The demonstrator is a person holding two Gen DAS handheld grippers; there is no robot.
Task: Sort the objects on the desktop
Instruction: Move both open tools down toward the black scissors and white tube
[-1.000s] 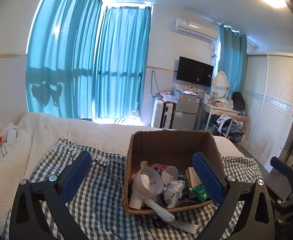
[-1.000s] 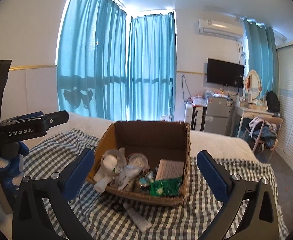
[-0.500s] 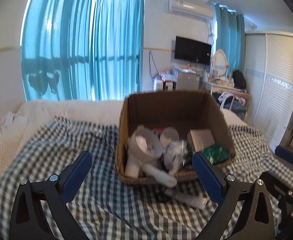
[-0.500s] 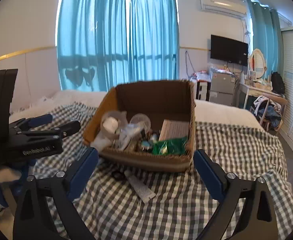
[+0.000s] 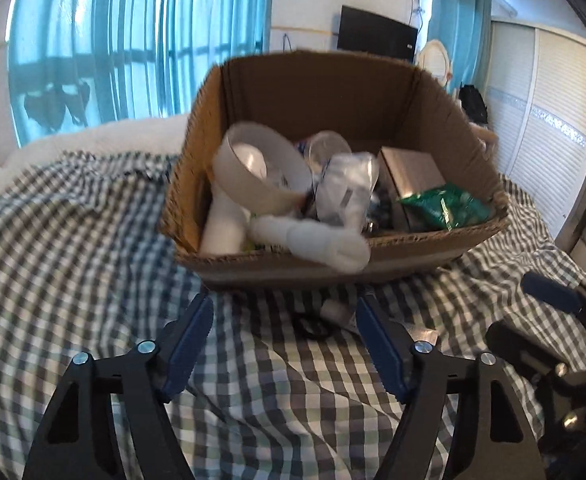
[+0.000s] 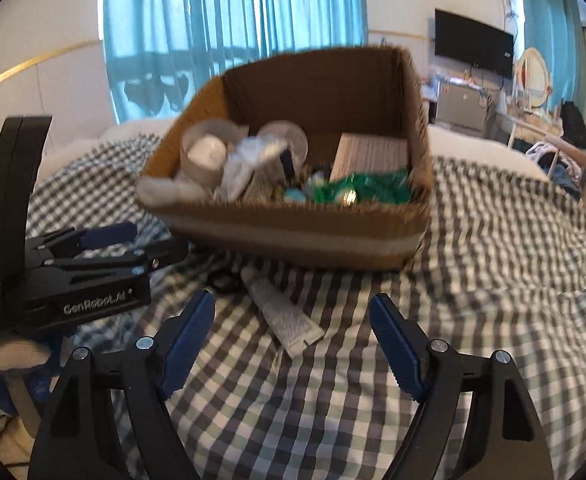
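An open cardboard box (image 5: pixel 409 258) (image 6: pixel 293 232) stands on the checked cloth (image 5: pixel 73 240), filled with several items: a white funnel-shaped part (image 5: pixel 261 168), a clear plastic bag (image 5: pixel 345 188), a grey box (image 5: pixel 411 168) and a green packet (image 5: pixel 445 206) (image 6: pixel 369 192). A white tube (image 6: pixel 281 312) (image 5: pixel 335 312) and a small black object (image 5: pixel 313 326) (image 6: pixel 223 280) lie on the cloth in front of the box. My left gripper (image 5: pixel 283 340) is open and empty just before the tube. My right gripper (image 6: pixel 293 336) is open and empty over the tube. The left gripper also shows in the right wrist view (image 6: pixel 109 244).
The cloth covers a bed with a white blanket (image 5: pixel 93 136) behind. Blue curtains (image 5: pixel 141 40), a TV (image 6: pixel 473 42), a dresser with clothes (image 6: pixel 541 128) and a white wardrobe (image 5: pixel 553 112) line the room's far side.
Both grippers have moved forward and down toward the box and the tube in front of it. Both jaws have narrowed somewhat but stay open.
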